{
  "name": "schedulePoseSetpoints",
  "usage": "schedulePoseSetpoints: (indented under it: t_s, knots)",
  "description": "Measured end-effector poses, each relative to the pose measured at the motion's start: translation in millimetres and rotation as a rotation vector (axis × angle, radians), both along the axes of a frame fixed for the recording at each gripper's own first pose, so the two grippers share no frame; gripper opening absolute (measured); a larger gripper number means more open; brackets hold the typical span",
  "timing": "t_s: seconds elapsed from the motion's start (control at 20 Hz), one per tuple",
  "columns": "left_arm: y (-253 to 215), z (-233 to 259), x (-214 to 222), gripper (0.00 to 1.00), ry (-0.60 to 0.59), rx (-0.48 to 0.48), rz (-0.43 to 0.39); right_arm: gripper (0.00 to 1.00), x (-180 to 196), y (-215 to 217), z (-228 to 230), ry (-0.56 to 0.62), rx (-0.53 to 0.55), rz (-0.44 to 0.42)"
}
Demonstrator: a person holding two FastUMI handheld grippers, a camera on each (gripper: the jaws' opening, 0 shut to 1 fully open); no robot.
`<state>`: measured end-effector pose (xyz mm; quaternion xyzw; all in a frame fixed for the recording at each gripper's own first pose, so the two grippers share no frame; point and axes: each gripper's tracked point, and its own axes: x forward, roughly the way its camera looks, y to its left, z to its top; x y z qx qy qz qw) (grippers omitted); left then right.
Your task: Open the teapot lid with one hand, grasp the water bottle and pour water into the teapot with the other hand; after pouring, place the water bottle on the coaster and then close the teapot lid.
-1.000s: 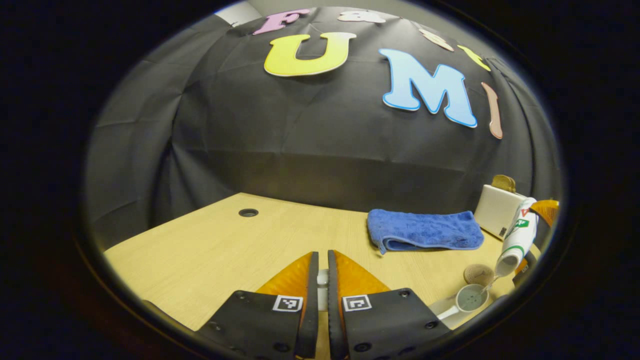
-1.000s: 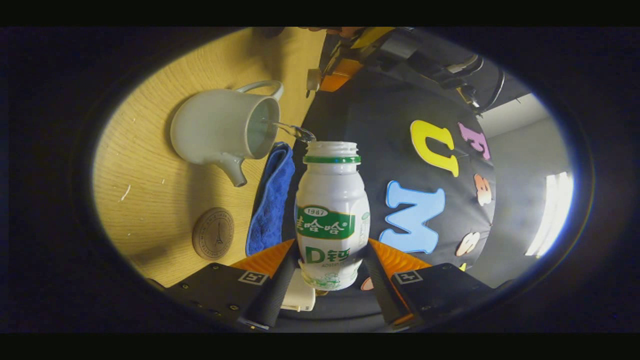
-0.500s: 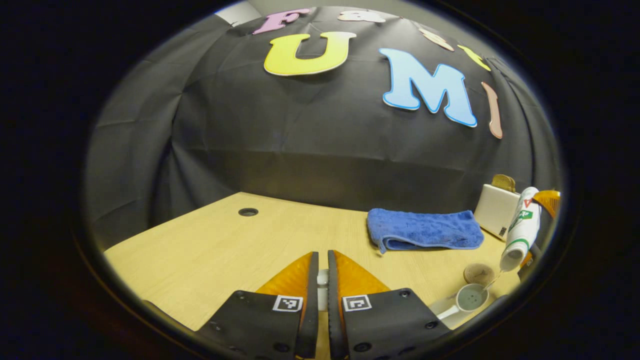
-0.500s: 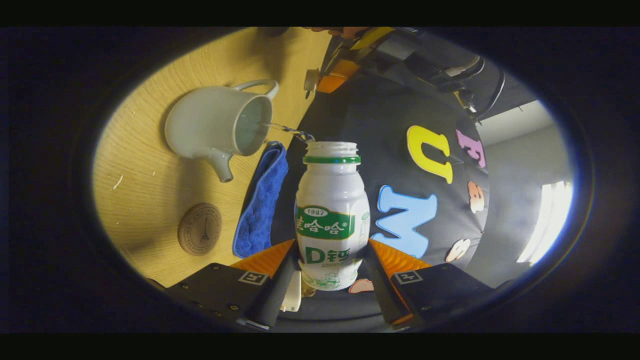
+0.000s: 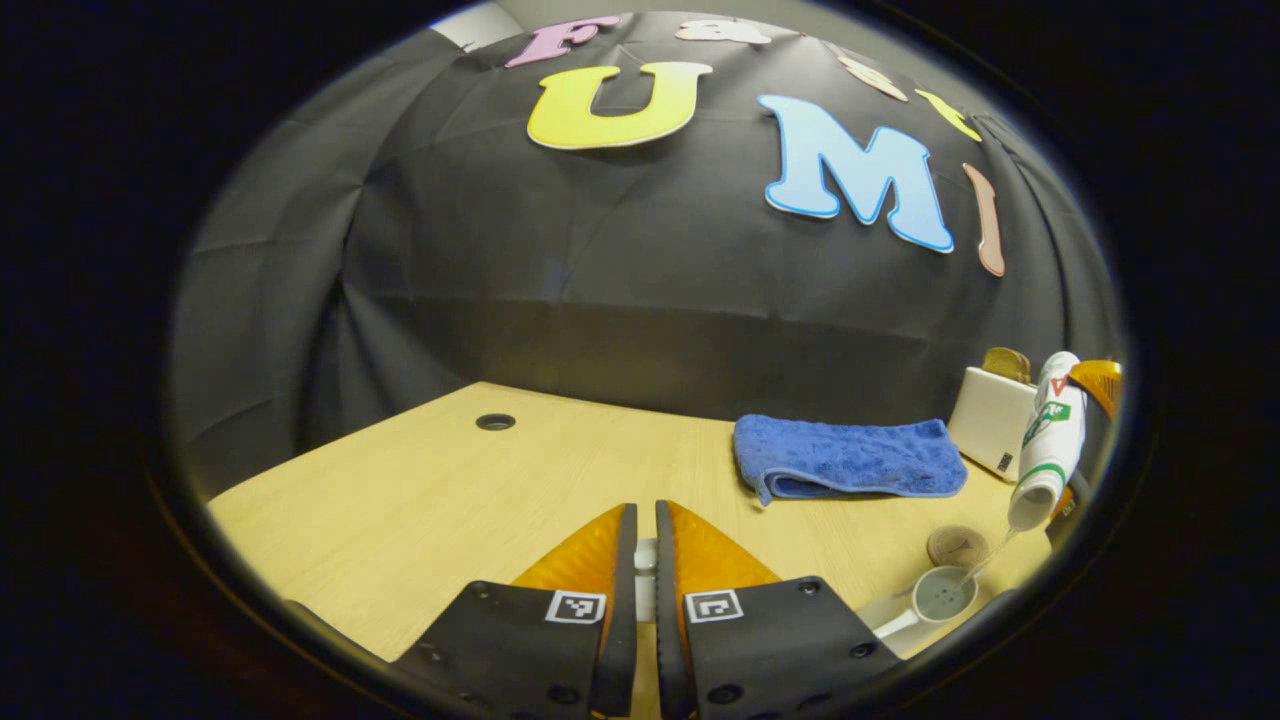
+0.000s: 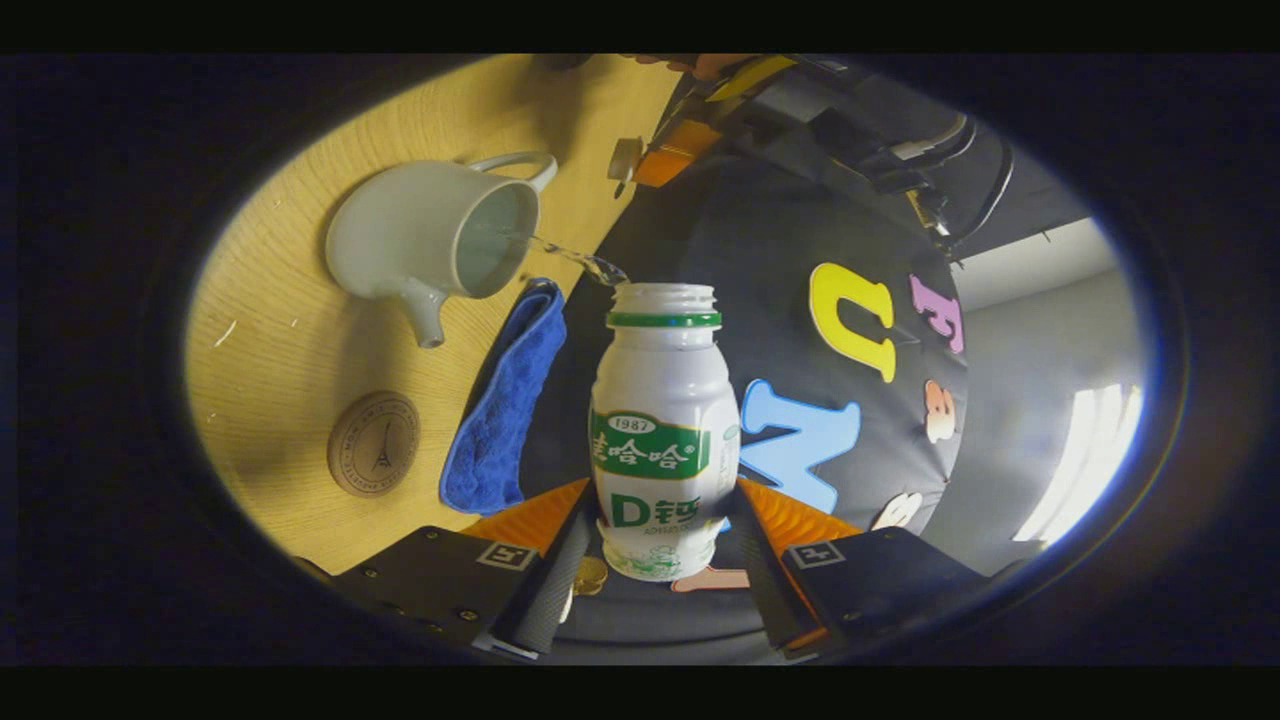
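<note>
The bottle (image 6: pixel 664 430) is clamped between the fingers of the right gripper (image 6: pixel 662 540) and tipped so that a thin stream of water (image 6: pixel 570 258) runs from its mouth into the open teapot (image 6: pixel 432 243) on the table (image 6: pixel 290 340). A small pale piece, probably the lid (image 5: pixel 646 556), is pinched in the nearly closed left gripper (image 5: pixel 645 560). Farther off, the coaster (image 6: pixel 374 457) is seen lying beside the towel (image 6: pixel 497 410).

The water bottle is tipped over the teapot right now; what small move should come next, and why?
Probably hold the tilt a moment longer: the water bottle, gripped by the right gripper, has a thin stream running into the open teapot, and the coaster lies bare.
</note>
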<state>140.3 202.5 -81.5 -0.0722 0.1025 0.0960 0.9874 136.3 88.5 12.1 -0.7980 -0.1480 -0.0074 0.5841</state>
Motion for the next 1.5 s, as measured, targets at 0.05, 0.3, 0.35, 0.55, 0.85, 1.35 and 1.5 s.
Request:
schedulePoseSetpoints:
  t_s: [0.05, 0.3, 0.35, 0.55, 0.85, 1.35, 1.5]
  knots:
    - [0.3, -0.1, 0.5, 0.19, 0.000, 0.000, 0.000, 0.76, 0.4, 0.7, 1.2, -0.005, -0.008, 0.001]
    - [0.4, -0.8, 0.0, 0.19, 0.005, 0.000, -0.001, 0.76, 1.8, 2.4, 5.0, -0.025, -0.046, 0.011]
    - [0.7, -1.1, 1.3, 0.19, 0.006, 0.001, -0.002, 0.76, 1.6, 3.5, 6.3, -0.029, -0.053, 0.012]
    - [0.1, -2.6, 0.6, 0.15, 0.010, 0.003, -0.004, 0.76, 1.7, 5.8, 9.8, -0.054, -0.093, 0.021]
    - [0.5, -3.2, 0.4, 0.19, 0.014, 0.004, -0.005, 0.76, 1.6, 9.5, 14.7, -0.082, -0.138, 0.044]
    - [0.9, -3.8, 0.4, 0.15, 0.013, 0.001, -0.005, 0.76, 5.1, 5.7, 13.4, -0.070, -0.078, 0.044]
    - [0.3, -2.6, 0.6, 0.19, 0.010, -0.003, -0.007, 0.76, 8.1, -2.6, 1.0, 0.047, 0.084, 0.008]
